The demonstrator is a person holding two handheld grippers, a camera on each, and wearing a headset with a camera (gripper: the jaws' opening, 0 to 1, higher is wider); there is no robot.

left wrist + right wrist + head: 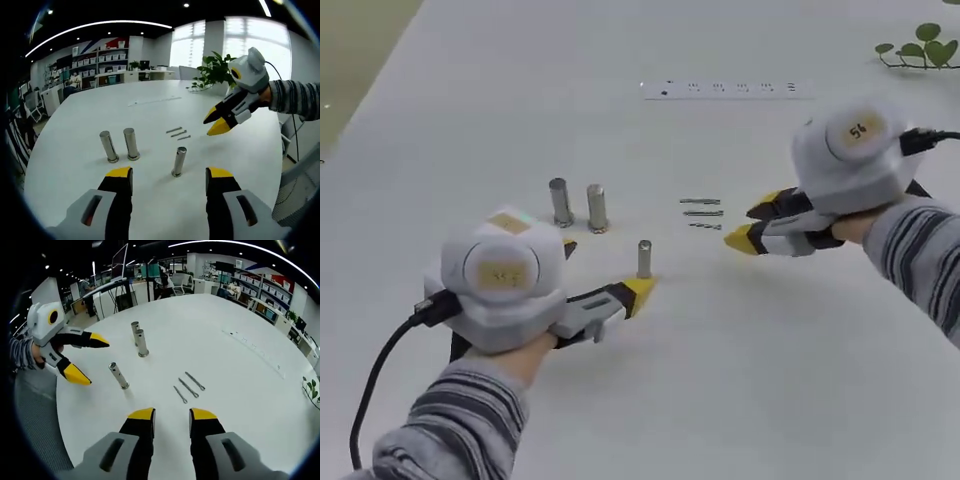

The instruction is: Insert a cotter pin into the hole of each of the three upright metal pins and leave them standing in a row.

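- Now my right hand-held gripper point(748, 226), jaws parted and empty, points at the three cotter pins point(702, 212). They lie flat on the worktop point(770, 380) just ahead, long axes roughly along my reach.
- My left hand-held gripper point(605, 268), spread wide, holds nothing. The nearest upright metal pin point(644, 258) stands just beyond its tips.
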